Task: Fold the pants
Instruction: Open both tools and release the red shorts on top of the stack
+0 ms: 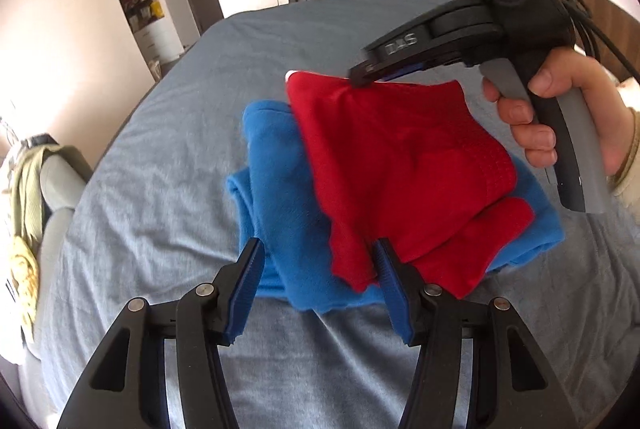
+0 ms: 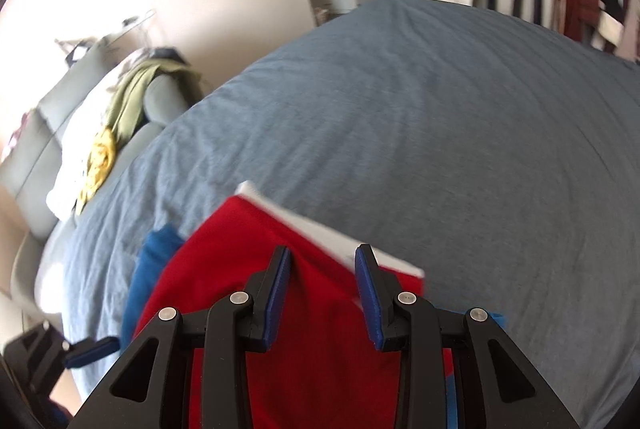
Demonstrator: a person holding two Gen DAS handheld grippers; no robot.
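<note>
My left claw (image 1: 316, 285) stands open, pads clear of the cloth; the folded red pants (image 1: 400, 181) lie just ahead of it on the blue garment (image 1: 272, 189), long axis running away toward my right claw (image 2: 322, 293), open too over their far white waistband (image 2: 320, 229).

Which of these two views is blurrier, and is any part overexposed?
Right wrist view: motion-smeared, especially the red pants and far wall; sunlit wall at left is washed out. Left wrist view: sharper on the red pants, fisheye-bent bed, with blown-out corners.
</note>
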